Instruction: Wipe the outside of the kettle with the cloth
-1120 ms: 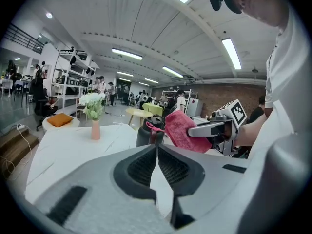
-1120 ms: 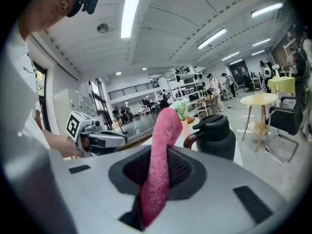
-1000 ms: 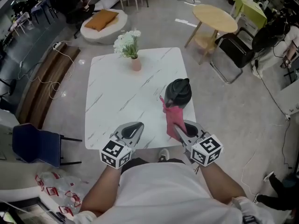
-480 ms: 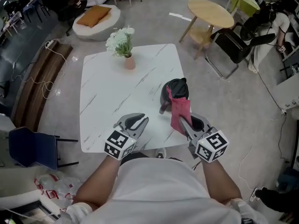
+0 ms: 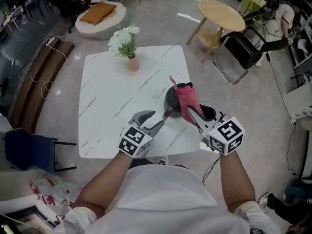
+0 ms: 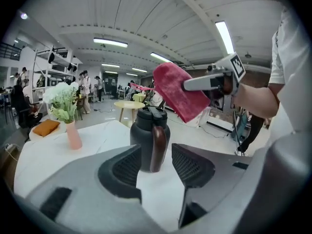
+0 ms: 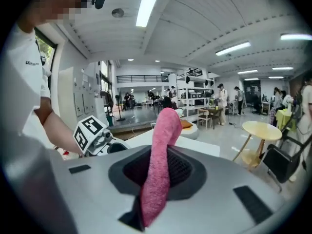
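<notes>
Presently, kettle point(image 5: 173, 99): dark, upright on the white marble table point(image 5: 112, 91), close to its right-hand edge, brown handle point(image 6: 157, 147) turned toward the person.
cloth point(image 5: 186, 100): pink, pinched at one end, free end raised over the kettle's right side; whether it touches the kettle cannot be told.
left tool point(image 5: 157, 118): low over the table's near part, jaws spread wide, having just been opening; nothing is held between them, and the handle shows just ahead, in line with the gap.
right tool point(image 5: 192, 115): jaws pressed together on the cloth, held up beside the kettle.
vase point(image 5: 133, 64): pink, with white flowers, on the table's far side, well apart from the kettle.
</notes>
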A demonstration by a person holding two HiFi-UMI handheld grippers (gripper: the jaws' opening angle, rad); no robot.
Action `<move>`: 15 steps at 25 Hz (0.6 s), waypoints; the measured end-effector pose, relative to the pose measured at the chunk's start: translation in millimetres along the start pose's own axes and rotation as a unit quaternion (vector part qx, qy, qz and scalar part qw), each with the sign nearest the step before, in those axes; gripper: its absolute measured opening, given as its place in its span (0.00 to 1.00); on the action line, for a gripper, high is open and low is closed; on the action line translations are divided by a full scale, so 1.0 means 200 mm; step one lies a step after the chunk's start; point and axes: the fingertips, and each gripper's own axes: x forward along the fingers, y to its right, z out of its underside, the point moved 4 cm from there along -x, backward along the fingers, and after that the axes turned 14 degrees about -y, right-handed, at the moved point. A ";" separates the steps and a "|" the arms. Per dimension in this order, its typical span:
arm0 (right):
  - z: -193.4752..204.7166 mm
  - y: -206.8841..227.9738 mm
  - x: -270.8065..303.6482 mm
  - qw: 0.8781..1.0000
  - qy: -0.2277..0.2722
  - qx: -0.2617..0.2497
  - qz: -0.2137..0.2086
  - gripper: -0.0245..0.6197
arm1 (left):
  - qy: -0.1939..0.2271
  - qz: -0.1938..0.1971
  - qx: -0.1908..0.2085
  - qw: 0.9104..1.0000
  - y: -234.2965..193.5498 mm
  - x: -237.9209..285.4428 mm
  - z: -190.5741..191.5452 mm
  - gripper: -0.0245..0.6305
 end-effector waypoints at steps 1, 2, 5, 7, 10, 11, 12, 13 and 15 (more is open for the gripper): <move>-0.03 0.01 0.03 1.000 -0.011 -0.021 -0.009 0.14 | -0.005 0.001 0.005 1.000 0.00 0.04 -0.01 0.35; -0.06 0.01 0.06 0.999 -0.023 -0.041 -0.017 0.14 | -0.009 0.003 0.008 1.000 0.01 0.08 -0.02 0.37; -0.07 0.03 0.21 0.994 -0.069 -0.083 -0.036 0.14 | -0.013 0.004 0.012 1.000 0.01 0.16 -0.05 0.39; -0.05 0.06 0.31 0.989 -0.102 -0.107 -0.032 0.15 | -0.020 0.003 0.020 1.000 0.02 0.20 -0.07 0.39; -0.03 0.09 0.42 0.976 -0.137 -0.169 0.004 0.15 | -0.043 0.009 0.027 0.999 0.03 0.26 -0.08 0.37; -0.04 0.10 0.43 0.971 -0.140 -0.191 0.018 0.15 | -0.047 0.009 0.028 0.998 0.03 0.27 -0.08 0.35; -0.04 0.11 0.44 0.968 -0.139 -0.208 0.030 0.15 | -0.050 0.008 0.029 0.998 0.03 0.27 -0.09 0.32; -0.05 0.12 0.44 0.965 -0.136 -0.221 0.042 0.15 | -0.053 0.007 0.030 0.998 0.03 0.28 -0.10 0.29; -0.05 0.13 0.44 0.957 -0.132 -0.250 0.069 0.15 | -0.061 0.007 0.035 0.997 0.04 0.29 -0.11 0.27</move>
